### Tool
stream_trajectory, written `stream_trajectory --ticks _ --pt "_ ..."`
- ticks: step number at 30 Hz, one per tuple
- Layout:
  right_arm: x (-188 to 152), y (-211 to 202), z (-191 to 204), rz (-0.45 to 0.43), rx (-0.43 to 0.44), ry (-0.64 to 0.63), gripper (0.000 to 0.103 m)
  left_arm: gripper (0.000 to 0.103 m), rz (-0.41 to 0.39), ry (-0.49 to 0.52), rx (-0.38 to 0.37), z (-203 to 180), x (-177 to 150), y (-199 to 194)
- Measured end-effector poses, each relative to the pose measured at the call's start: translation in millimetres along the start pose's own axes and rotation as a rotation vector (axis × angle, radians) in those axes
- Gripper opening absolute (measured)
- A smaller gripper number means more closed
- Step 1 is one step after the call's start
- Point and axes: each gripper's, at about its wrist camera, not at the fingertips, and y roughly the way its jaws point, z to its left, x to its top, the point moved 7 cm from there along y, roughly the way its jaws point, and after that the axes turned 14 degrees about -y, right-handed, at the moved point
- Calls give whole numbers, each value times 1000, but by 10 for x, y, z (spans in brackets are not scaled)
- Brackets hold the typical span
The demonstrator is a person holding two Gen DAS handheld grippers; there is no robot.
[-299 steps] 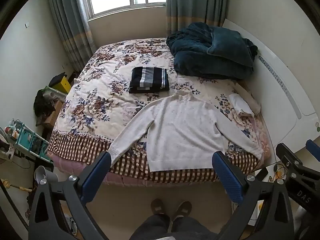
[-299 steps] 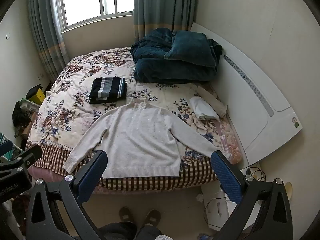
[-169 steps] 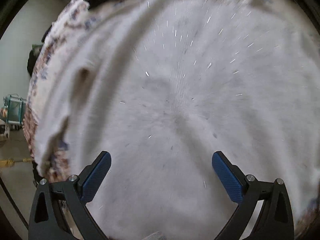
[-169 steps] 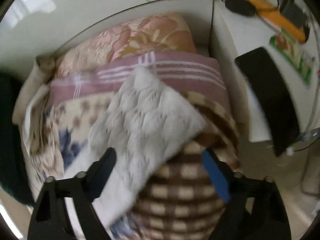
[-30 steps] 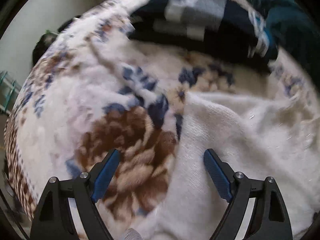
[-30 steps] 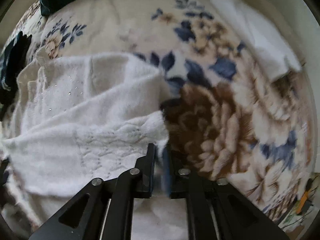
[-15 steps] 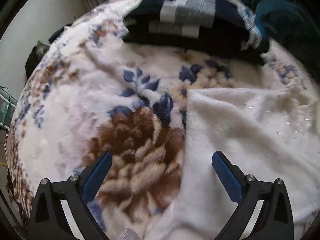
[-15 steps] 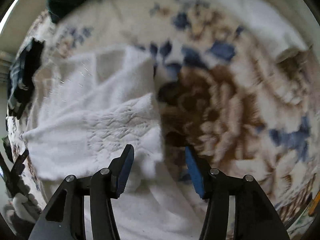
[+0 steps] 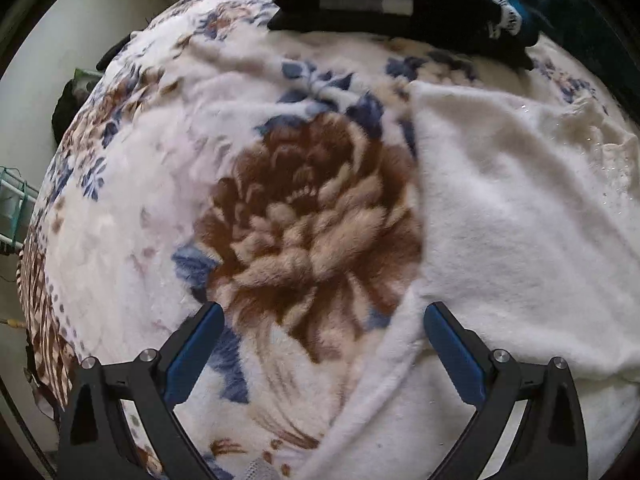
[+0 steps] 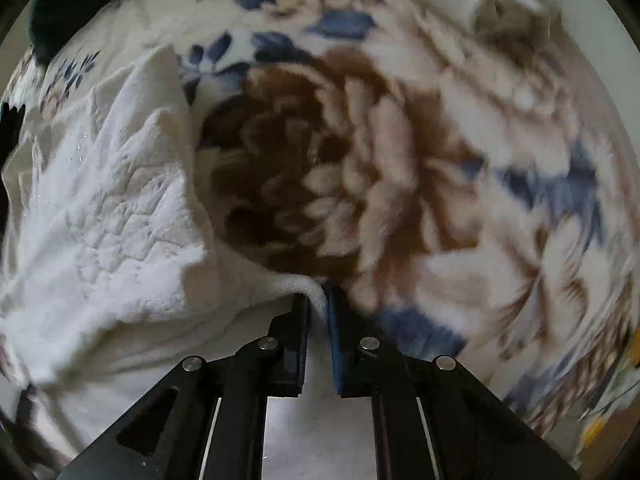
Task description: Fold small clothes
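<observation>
Right wrist view shows the right gripper (image 10: 318,304) clamped on the white sweater (image 10: 120,216) edge, probably to fold it, while the left gripper (image 9: 320,332), jaws apart, waits above the floral blanket (image 9: 160,200).

L gripper (image 9: 320,340) agape, R gripper (image 10: 318,304) clamped

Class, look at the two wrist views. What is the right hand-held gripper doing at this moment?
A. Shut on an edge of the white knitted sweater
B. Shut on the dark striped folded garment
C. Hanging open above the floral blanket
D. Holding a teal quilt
A: the right hand-held gripper has its jaws shut with a fold of the white knitted sweater pinched between them.
</observation>
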Motion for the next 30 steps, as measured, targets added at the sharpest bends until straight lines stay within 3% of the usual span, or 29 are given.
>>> stream_trajectory --ticks 2,4,6,9,13,15,17,19,23,24,25,26,27,30 --pt "-57 -84 46 39 7 -33 15 103 -8 0 -28 -1 70 -102" --pt "-101 -282 42 50 -3 -29 38 103 -17 2 -53 -50 168 -243" --pt "-104 -549 16 22 1 3 45 103 -32 14 -107 -211 353 -468" --pt "46 -963 110 -67 -2 -12 46 103 -29 61 -194 -652 661 -697" --pt "577 -1130 760 -166 88 -86 52 103 16 130 -293 -1436 1004 -696" --pt "980 -1003 1358 -181 150 -123 52 103 74 156 -336 -1861 1124 -559" --pt "1303 -832 1707 -180 194 -152 52 101 139 168 -360 -2210 1198 -365" --pt "1643 -621 2159 -176 191 -244 52 100 180 204 -353 -2551 1255 -132" --pt "2141 -287 2723 -190 103 -418 51 78 263 254 -376 -3018 1191 207" --pt "2236 -191 2836 -186 106 -445 50 58 281 263 -382 -3102 1149 261" --pt "2295 -113 2882 -173 102 -459 39 26 306 274 -380 -3182 1092 358" --pt "2359 -23 2887 -157 83 -456 26 17 319 281 -364 -3213 1056 422" --pt "2459 84 2867 -149 68 -437 9 16 316 285 -344 -3240 1030 505" --pt "2604 275 2755 -129 61 -374 10 19 304 268 -334 -3292 1068 620"
